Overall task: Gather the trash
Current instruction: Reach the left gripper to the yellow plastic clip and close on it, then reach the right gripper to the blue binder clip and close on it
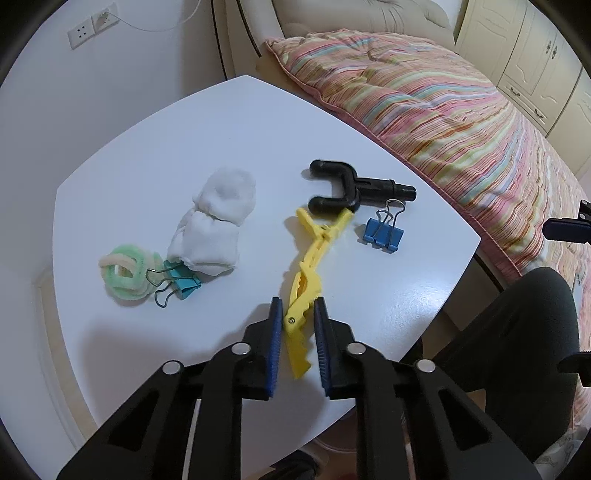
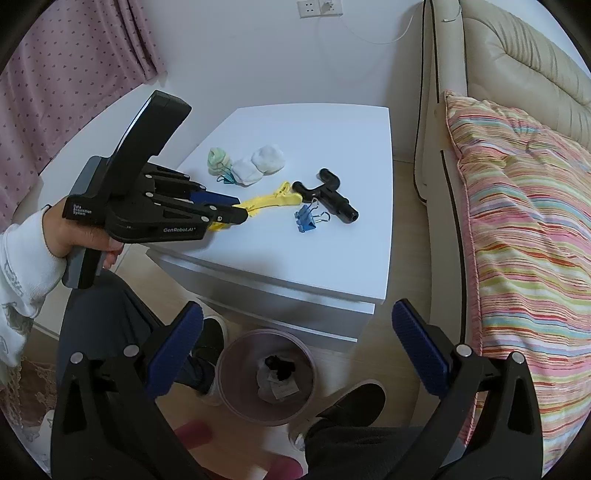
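A long yellow plastic clip (image 1: pixel 312 266) lies on the white table (image 1: pixel 258 122). My left gripper (image 1: pixel 298 314) straddles its near end with its blue pads close on both sides; I cannot tell if they grip it. It also shows in the right wrist view (image 2: pixel 242 214) at the yellow clip (image 2: pixel 269 201). White crumpled tissue (image 1: pixel 214 225), a green fuzzy ring (image 1: pixel 129 275), a teal binder clip (image 1: pixel 177 282), a blue binder clip (image 1: pixel 384 230) and a black forked part (image 1: pixel 351 190) lie on the table. My right gripper (image 2: pixel 297 339) is open and empty above a round bin (image 2: pixel 266 376).
The bin on the floor holds some scraps. A striped pink quilt (image 1: pixel 443 122) on a bed borders the table's right side. A cream sofa arm (image 2: pixel 498 55) and wall sockets (image 2: pixel 319 7) are behind. The person's legs and shoes (image 2: pixel 354 402) are by the bin.
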